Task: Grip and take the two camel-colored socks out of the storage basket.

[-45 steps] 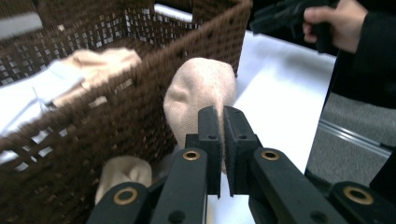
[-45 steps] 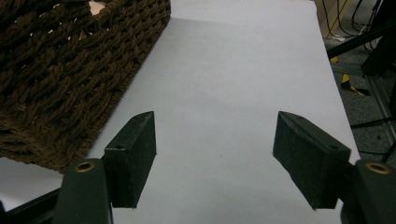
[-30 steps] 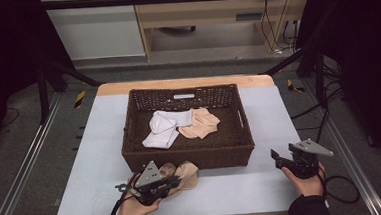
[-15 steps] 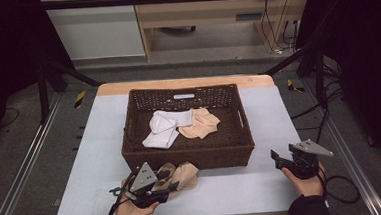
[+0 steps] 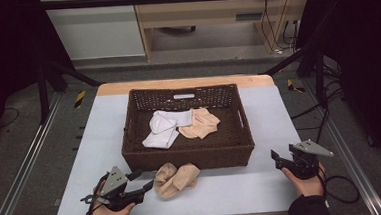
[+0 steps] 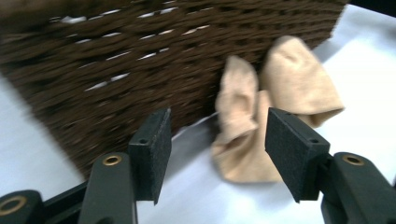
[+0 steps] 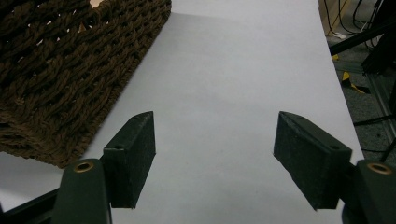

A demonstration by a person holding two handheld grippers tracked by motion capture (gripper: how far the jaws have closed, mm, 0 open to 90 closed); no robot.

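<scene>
High view first, left to right: our left hand-held gripper sits near the front left corner of the surface, released; its jaws have just been opening, and nothing is between them now. Just to its right lies the beige sock bundle, crumpled on the surface against the front wall of the brown wicker basket. In the left gripper view the bundle shows ahead of the wide pads, clear of both. Inside the basket a white sock lies left of centre and another beige sock just right of it, the two touching. At the front right corner our right hand-held gripper rests released over bare surface, well apart from the basket's right wall.

We judge the step in hand to be setting the bundle down in front of the basket and backing off. To do it well, we should keep the left jaws fully spread while we draw away, so no pad snags a loose fold and drags the bundle. Pulling level along the front edge, not upward through the cloth, should leave it where it lies. If we mean to take it again, we should come at the thick middle, not a floppy tip.
</scene>
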